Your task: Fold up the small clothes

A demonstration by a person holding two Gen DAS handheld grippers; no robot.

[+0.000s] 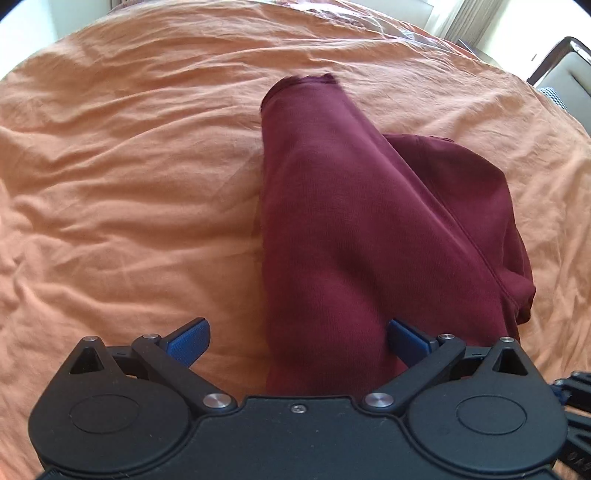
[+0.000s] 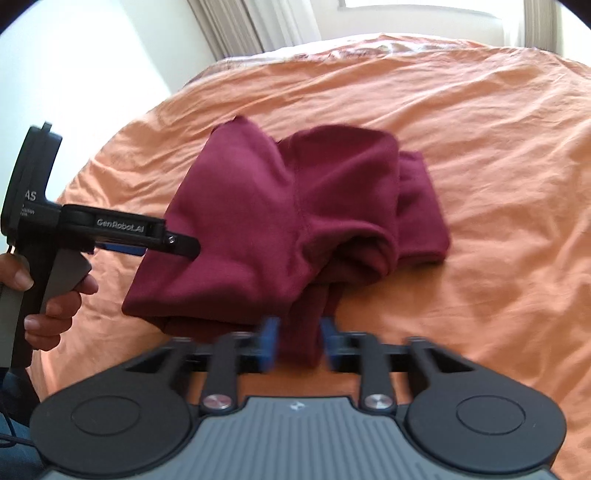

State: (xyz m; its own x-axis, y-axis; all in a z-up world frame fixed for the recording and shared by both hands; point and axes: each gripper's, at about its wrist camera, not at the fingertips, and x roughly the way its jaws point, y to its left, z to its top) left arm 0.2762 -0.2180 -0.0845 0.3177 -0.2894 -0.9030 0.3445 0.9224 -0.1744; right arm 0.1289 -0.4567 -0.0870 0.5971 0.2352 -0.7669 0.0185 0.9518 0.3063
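hidden: near end of the maroon garment (image 1: 332, 236) runs under the left tongs (image 1: 297, 341) body, cut off from the left wrist view; blue pads (image 1: 188, 343) spread wide, cloth lying between them, no pinch visible, tongs released
blur: right wrist view smeared around the right tongs (image 2: 297, 345); pad detail (image 2: 269, 343) hard to read, but the 2 blue pads sit close on a narrow hanging strip of maroon cloth, clenched on it
left side: bare wrinkled orange sheet of the bed (image 1: 122, 184) left of the garment, wide room there
centre: garment bunched in the middle of the bed, 1 long tube stretching away from the left tongs, a rounded lump just beside it on the right
right wrist view: left tongs seen from the side (image 2: 184, 245), tip touching the garment's left edge; person's hand (image 2: 51, 295) on its grip, partly cut off by the frame
right side: open sheet right of the garment; bed edge, chair (image 1: 565, 70) and curtains (image 2: 236, 26) beyond
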